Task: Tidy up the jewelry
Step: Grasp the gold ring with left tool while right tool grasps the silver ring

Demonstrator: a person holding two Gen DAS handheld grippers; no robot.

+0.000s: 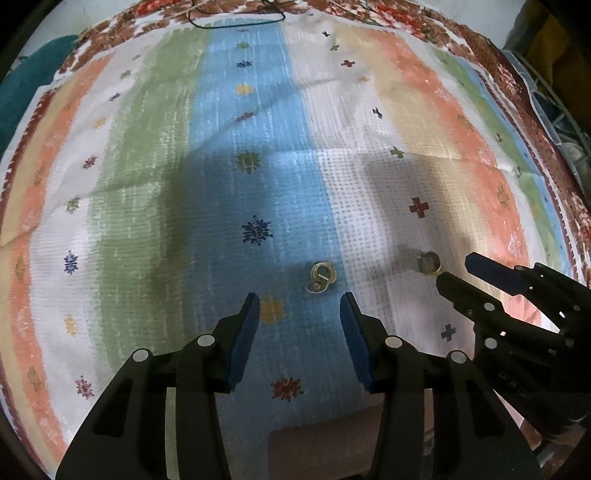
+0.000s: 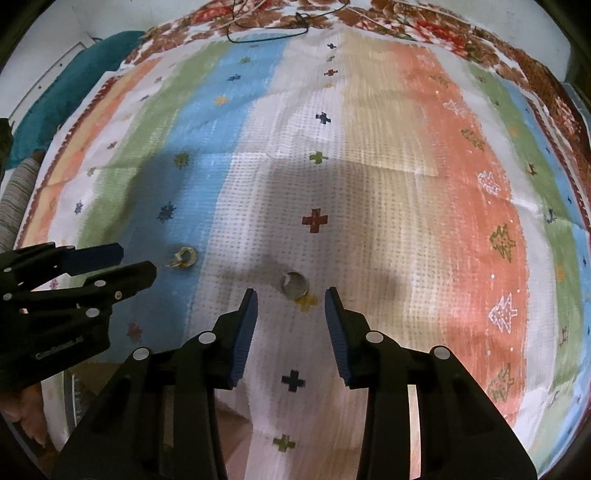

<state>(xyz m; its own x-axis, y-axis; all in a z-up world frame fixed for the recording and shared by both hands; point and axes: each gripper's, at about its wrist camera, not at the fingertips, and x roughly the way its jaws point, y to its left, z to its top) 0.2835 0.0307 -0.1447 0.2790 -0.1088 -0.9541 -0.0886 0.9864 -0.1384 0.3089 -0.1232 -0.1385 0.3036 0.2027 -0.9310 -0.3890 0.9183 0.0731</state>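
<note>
A small pile of gold rings (image 1: 321, 277) lies on the blue stripe of the striped cloth (image 1: 258, 147), just ahead of my open, empty left gripper (image 1: 299, 306). It also shows in the right wrist view (image 2: 183, 257). A round silver-grey ring or bead (image 2: 294, 284) lies on the white stripe just ahead of my open, empty right gripper (image 2: 291, 304); it shows in the left wrist view (image 1: 428, 262) too. The right gripper (image 1: 458, 271) appears at the right of the left wrist view, and the left gripper (image 2: 136, 260) at the left of the right wrist view.
A thin black cord or necklace (image 1: 236, 20) lies at the far edge of the cloth, also in the right wrist view (image 2: 266, 31). A teal fabric (image 2: 74, 81) sits beyond the cloth at far left. A floral cover (image 1: 517, 85) borders the cloth on the right.
</note>
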